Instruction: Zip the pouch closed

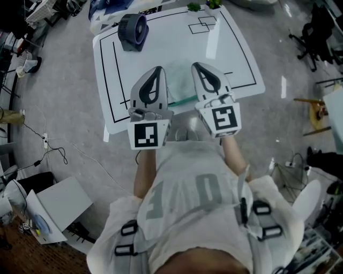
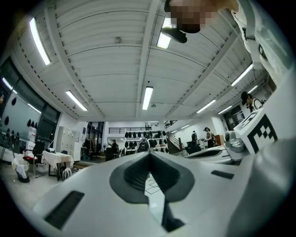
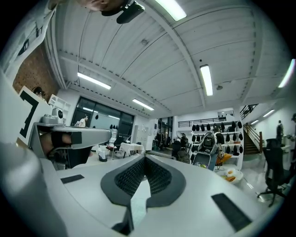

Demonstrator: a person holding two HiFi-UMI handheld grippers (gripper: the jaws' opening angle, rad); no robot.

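A pale, see-through pouch (image 1: 181, 83) with a teal zip edge (image 1: 185, 100) lies on the white table (image 1: 236, 48), near its front edge. Both grippers are held up over it, side by side, pointing away from me. The left gripper (image 1: 158, 69) covers the pouch's left end and the right gripper (image 1: 197, 65) its right end. In the left gripper view the left gripper (image 2: 149, 152) is shut with nothing between its pads. The right gripper (image 3: 144, 157) is shut and empty too. Both gripper views look out level across the room, so the pouch is hidden in them.
A small dark fan (image 1: 133, 31) stands at the table's back left. Black lines mark the tabletop. Green items (image 1: 194, 7) sit at the far edge. An office chair (image 1: 316, 32) is on the right, and a white box (image 1: 59, 206) lies on the floor at left.
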